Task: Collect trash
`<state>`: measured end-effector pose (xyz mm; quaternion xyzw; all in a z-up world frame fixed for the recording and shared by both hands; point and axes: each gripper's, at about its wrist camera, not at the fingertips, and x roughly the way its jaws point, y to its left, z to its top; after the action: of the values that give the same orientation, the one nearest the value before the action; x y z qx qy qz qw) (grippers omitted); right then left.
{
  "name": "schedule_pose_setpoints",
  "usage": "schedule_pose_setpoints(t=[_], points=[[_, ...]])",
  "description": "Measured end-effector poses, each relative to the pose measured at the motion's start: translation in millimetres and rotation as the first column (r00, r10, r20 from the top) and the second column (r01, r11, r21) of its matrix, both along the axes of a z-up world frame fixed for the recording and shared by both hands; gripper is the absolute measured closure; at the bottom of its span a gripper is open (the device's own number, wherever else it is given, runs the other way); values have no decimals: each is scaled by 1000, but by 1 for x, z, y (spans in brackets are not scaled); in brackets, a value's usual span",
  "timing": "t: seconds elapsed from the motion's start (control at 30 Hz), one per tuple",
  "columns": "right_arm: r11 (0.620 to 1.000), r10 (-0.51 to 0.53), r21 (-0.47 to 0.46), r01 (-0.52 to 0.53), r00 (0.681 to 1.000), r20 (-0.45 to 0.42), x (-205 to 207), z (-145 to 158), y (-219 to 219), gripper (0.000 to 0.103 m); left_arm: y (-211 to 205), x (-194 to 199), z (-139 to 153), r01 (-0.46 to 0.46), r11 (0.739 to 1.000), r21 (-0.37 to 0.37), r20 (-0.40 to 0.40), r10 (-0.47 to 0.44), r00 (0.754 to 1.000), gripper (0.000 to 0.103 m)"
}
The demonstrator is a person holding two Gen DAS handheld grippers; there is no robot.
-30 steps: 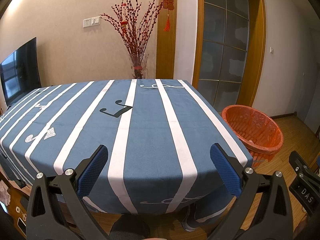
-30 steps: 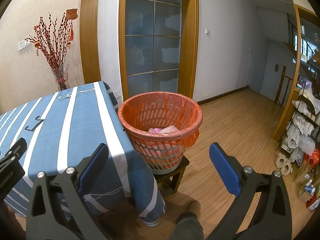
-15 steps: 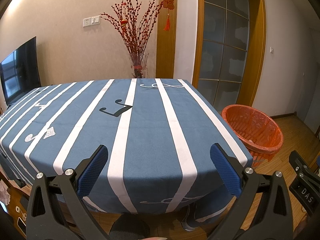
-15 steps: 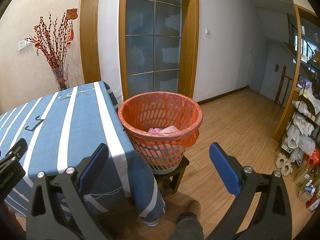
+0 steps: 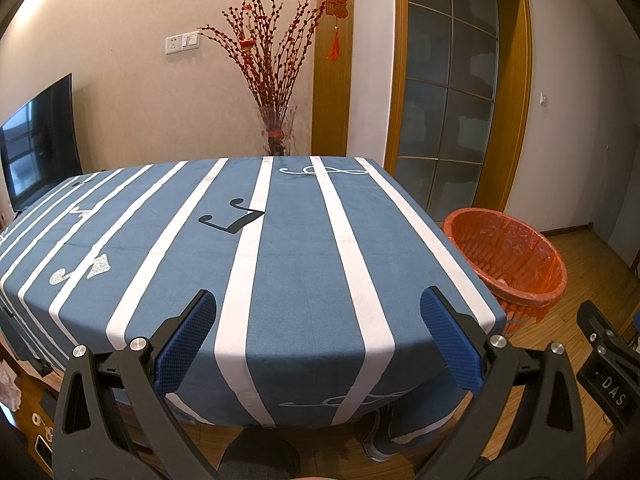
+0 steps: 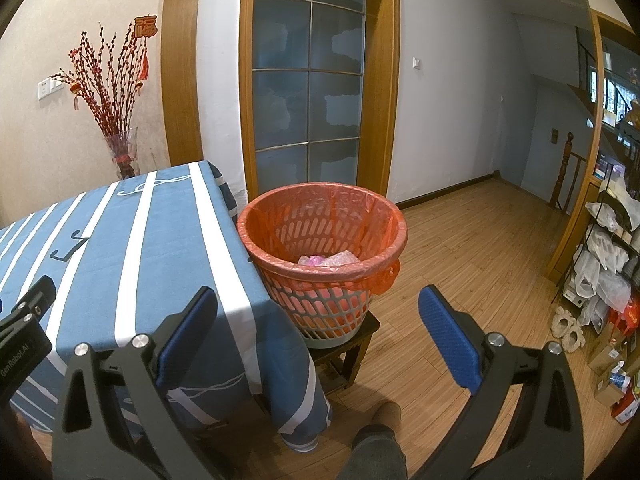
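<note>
The basket (image 5: 508, 256) sits at three o'clock of the table (image 5: 280, 264) in the left wrist view — its foot hidden behind the cloth's corner. Inside it, pale crumpled wrappers (image 6: 326, 259) lie half behind the near rim, too blurred to identify. The television (image 5: 38, 148) at nine o'clock is cut off by the frame — as is the shelf (image 6: 612, 248) at three o'clock in the right wrist view.
</note>
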<state>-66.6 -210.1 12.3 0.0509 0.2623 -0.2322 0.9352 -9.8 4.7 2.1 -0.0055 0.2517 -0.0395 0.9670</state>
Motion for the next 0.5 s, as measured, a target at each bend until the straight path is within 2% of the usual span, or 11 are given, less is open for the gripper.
schedule_pose_setpoints(t=[0.5], points=[[1000,9,0,-9,1000,-7,4,-3,4,5,2,0,-4,-2,1000,0,-1,2,1000,3]])
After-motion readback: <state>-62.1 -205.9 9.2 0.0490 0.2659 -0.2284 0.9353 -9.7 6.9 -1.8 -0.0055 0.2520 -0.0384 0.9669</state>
